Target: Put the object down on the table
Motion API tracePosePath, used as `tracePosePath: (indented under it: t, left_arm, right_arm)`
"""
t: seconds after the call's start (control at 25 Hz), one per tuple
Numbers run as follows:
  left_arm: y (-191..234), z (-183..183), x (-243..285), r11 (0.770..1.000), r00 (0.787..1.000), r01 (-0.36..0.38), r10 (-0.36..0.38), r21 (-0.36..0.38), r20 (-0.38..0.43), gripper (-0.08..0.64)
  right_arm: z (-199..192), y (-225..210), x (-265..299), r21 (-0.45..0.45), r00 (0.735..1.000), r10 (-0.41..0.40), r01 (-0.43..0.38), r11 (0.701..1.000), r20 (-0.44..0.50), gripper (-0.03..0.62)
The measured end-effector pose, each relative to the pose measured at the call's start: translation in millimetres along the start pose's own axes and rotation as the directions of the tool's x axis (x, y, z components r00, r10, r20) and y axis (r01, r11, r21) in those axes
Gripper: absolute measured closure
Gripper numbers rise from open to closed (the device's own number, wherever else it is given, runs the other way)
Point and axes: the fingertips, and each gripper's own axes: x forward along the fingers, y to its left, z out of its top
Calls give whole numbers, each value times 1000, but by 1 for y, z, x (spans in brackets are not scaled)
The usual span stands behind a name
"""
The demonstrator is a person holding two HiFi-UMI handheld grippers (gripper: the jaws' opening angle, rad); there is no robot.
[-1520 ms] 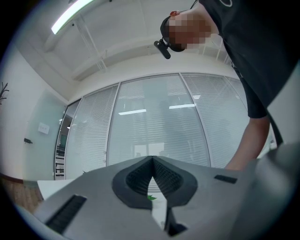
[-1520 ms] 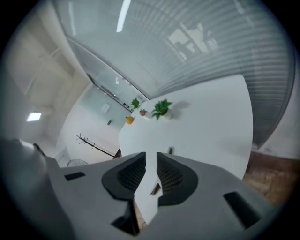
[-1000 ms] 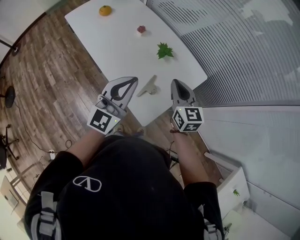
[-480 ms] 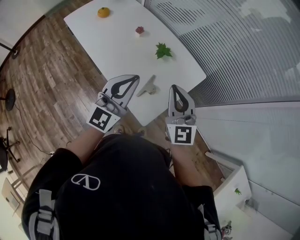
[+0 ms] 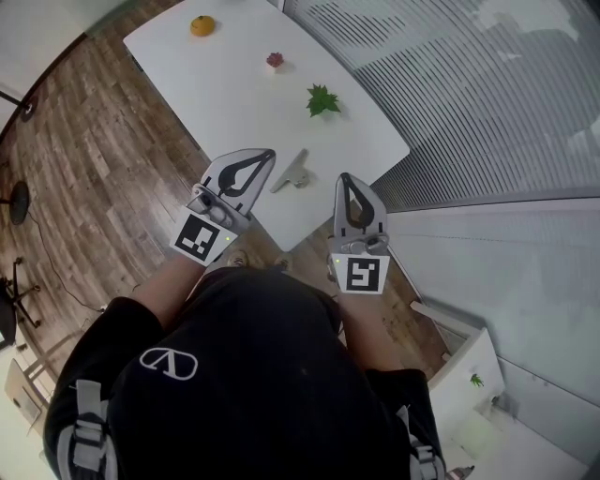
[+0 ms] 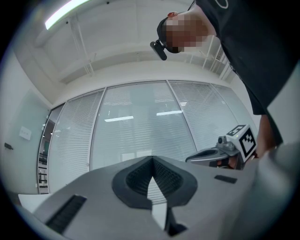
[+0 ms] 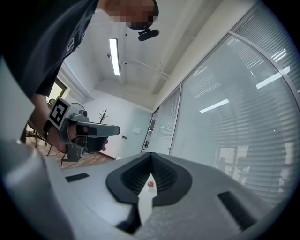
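A small grey-beige object point(image 5: 292, 172) lies on the white table point(image 5: 234, 103) close to its near edge, with nothing touching it. My left gripper point(image 5: 266, 156) hovers just left of it, jaws shut and empty. My right gripper point(image 5: 346, 178) is to the object's right, over the table's near corner, also shut and holding nothing. In the left gripper view the jaws point(image 6: 152, 158) meet at the tips, and the right gripper point(image 6: 220, 152) shows at the side. In the right gripper view the closed jaws point(image 7: 151, 154) point along the table, with the left gripper point(image 7: 96, 131) to the left.
Farther along the table lie a green leaf point(image 5: 322, 99), a small red thing point(image 5: 275, 60) and an orange fruit point(image 5: 202, 25). Wood floor point(image 5: 103, 159) runs along the left of the table. A glass wall with blinds point(image 5: 469, 94) stands on the right.
My right gripper has drawn back toward the person and turned, so its marker cube now faces up. The left gripper has barely moved. The object stays on the table.
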Motion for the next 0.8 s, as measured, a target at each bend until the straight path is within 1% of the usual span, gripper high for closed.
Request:
tracePosePath:
  t: [0.08,0.28,0.48,0.64,0.8]
  left_arm:
    - [0,-1,0,1000,1000,-3,3,-5,-2,555]
    - [0,-2,0,1000,1000,-7,7,-7,-9,555]
    - [4,-4,-2,1000,1000,-17,17,-14,-2,555]
    - [11,0,-4,1000,1000,-26,26,7,2,555]
    - [11,-1,-4,1000,1000,-27,27,13,6,555]
  right_arm:
    - [-1,2,-1,7,1000,6,-6,1000,-1,586]
    - [-9,-6,-2,80,1000,-1,2,997,-2,587]
    - [-14,-9,-3,63,1000,7,-6,998,-4,588]
    - [-15,-22,-8,58,1000,-16,16,998,-3,588]
    - [-17,-23,-7,61,1000,-26,26,998,-2,589]
